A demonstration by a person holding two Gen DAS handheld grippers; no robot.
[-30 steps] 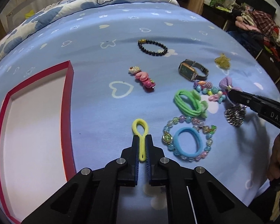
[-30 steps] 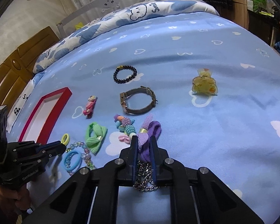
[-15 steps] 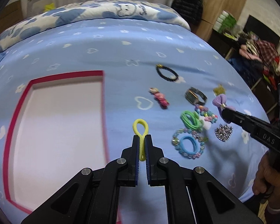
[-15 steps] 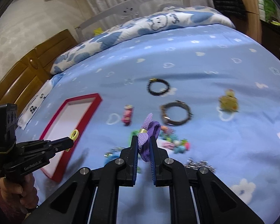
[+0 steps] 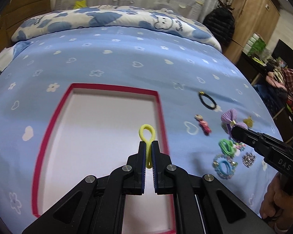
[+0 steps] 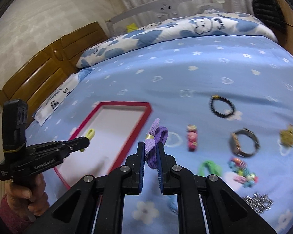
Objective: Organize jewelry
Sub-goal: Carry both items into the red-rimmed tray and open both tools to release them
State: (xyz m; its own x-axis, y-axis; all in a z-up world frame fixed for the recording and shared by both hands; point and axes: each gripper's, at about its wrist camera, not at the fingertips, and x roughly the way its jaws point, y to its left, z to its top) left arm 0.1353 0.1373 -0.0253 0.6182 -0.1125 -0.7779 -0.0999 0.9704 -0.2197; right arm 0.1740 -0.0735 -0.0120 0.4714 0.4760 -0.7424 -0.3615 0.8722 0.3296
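Observation:
My left gripper [image 5: 148, 144] is shut on a yellow hair tie [image 5: 146, 133] and holds it above the red-rimmed white tray [image 5: 162, 117], near its right rim. The tie also shows in the right wrist view [image 6: 90, 133]. My right gripper [image 6: 150, 146] is shut on a purple bow hair tie [image 6: 156, 136], lifted above the blue bedspread to the right of the tray [image 6: 138, 124]. The bow shows in the left wrist view [image 5: 229, 117].
On the bedspread to the right lie a black bead bracelet [image 6: 222, 107], a pink clip [image 6: 192, 137], a watch [image 6: 244, 144], a yellow claw clip [image 6: 287, 135], a green hair tie [image 5: 226, 146], a blue hair tie inside a bead bracelet [image 5: 224, 165] and a silver chain [image 5: 249, 159].
Both grippers lifted their hair ties off the bed and moved left. The left one now hangs over the tray; the right one has come close to the tray's right rim.

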